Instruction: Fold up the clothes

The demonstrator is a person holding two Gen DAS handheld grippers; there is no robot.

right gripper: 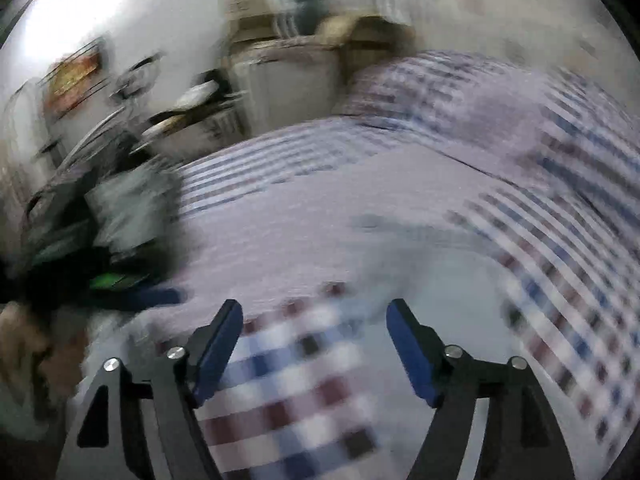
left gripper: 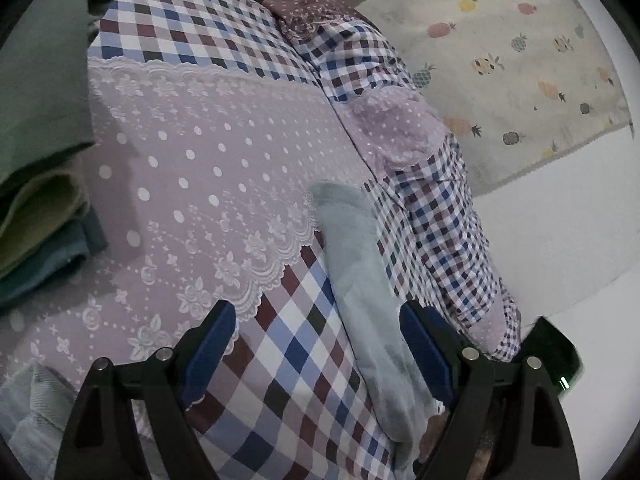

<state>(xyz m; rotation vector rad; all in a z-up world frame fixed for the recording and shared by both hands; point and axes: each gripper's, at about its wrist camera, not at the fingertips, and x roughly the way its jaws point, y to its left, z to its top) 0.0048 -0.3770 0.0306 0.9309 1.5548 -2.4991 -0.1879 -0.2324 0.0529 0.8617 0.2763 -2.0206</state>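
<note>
Pale blue-grey cloth, a long soft garment (left gripper: pixel 360 280), lies stretched over the checked and lace-trimmed cover (left gripper: pixel 208 168) of what looks like a sofa or bed, running from the middle of the left wrist view down to the lower edge, where it passes just inside the right-hand finger of the left claw (left gripper: pixel 318 344). That claw is spread wide and grips nothing, its blue pads (left gripper: pixel 216 340) hovering above the checked fabric. At the left edge of the same sharp view sits a stack of folded clothes (left gripper: pixel 40 200) in green, yellow-green and teal, and in the upper right a floor mat printed with pineapples (left gripper: pixel 520 60) lies beside the white floor; neither appears clearly in the other camera. The right wrist view is heavily motion-blurred: the right claw (right gripper: pixel 314 340) also stands released with its fingers well apart over the checked cover, and the pale garment (right gripper: pixel 420 264) shows only as a grey smear in the centre right of the frame. Only this view shows the blurred left claw with a green light (right gripper: pixel 112 280) at the left edge and cluttered furniture and boxes (right gripper: pixel 288 48) along the top, too smeared to identify.
</note>
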